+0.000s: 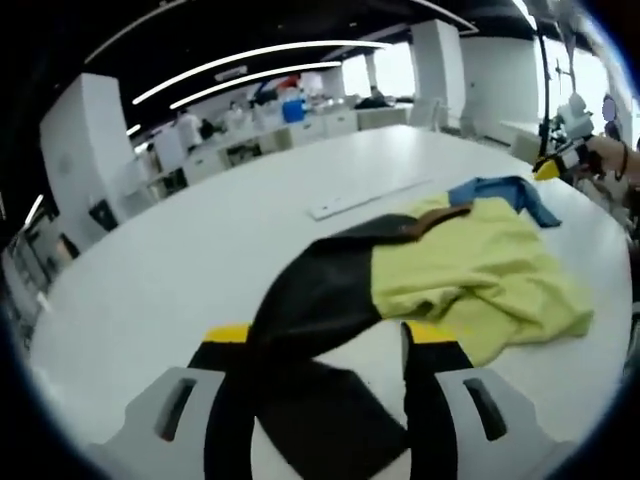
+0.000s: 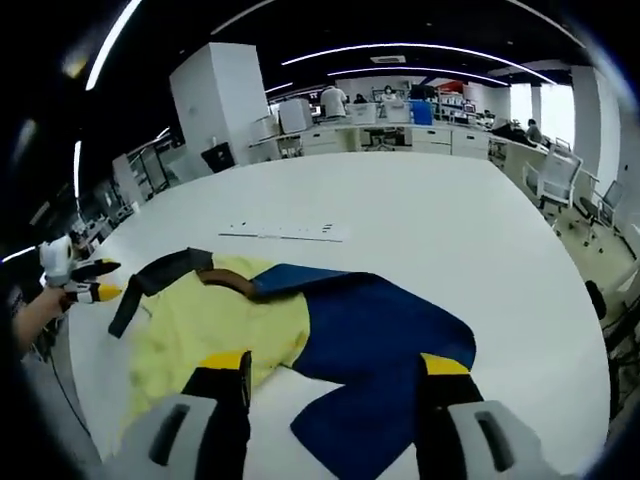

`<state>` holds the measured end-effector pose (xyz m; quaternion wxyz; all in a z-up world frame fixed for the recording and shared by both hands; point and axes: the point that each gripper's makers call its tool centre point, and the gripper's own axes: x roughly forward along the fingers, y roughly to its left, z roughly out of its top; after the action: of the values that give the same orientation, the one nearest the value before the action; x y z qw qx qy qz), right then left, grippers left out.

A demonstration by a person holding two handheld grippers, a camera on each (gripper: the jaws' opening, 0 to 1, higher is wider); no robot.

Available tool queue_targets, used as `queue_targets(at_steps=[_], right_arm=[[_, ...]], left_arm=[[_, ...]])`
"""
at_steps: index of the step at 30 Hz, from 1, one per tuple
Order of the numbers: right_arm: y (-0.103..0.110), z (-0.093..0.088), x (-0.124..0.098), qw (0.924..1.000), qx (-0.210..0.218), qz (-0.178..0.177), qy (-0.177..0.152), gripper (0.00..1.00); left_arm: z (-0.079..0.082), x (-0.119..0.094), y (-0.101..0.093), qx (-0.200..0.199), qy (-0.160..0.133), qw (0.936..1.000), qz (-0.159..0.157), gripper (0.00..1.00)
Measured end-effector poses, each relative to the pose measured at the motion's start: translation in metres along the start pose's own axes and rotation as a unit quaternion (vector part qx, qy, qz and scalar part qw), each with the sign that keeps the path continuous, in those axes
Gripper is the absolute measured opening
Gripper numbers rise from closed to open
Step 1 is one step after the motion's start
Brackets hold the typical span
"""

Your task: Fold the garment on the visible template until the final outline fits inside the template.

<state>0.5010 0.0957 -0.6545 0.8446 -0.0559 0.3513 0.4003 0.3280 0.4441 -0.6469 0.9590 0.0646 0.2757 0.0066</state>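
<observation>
A garment lies crumpled on the white table (image 1: 180, 270). Its body is yellow (image 1: 480, 265), with one black sleeve (image 1: 320, 300) and one blue sleeve (image 1: 505, 190). My left gripper (image 1: 328, 335) is open, and the black sleeve runs between its yellow-tipped jaws. In the right gripper view the blue sleeve (image 2: 375, 335) spreads between the jaws of my open right gripper (image 2: 335, 362). The yellow body (image 2: 215, 325) lies to the left and the black sleeve (image 2: 150, 280) beyond it. The left gripper (image 2: 97, 280) shows there at the table's left edge, held by a hand.
A long white strip (image 1: 365, 198) lies flat on the table behind the garment, also seen as the strip (image 2: 285, 232). The right gripper (image 1: 560, 162) shows at the far right. Desks, chairs and people stand well behind the table.
</observation>
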Motion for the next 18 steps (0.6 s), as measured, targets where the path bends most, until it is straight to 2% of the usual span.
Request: queue_targets(at_steps=[2,8,10,18], right_arm=[[0.014,-0.003,-0.003,0.9997,-0.001,0.022,-0.002,0.67],[0.042,-0.017,-0.013,0.9985,-0.019,0.052,0.007,0.68],[0.051,-0.022,-0.018,0.9979,-0.023,0.061,0.009,0.68],[0.088,-0.052,-0.028,0.9959,-0.025,0.087,0.008,0.66]], left_arm=[[0.003,-0.001,-0.009,0.005,-0.009,0.9998,-0.017,0.60],[-0.001,-0.004,-0.035,0.029,-0.016,0.9978,-0.057,0.61],[-0.001,-0.005,-0.048,0.028,-0.027,0.9959,-0.082,0.61],[-0.013,-0.009,-0.072,0.041,-0.023,0.9927,-0.111,0.59]])
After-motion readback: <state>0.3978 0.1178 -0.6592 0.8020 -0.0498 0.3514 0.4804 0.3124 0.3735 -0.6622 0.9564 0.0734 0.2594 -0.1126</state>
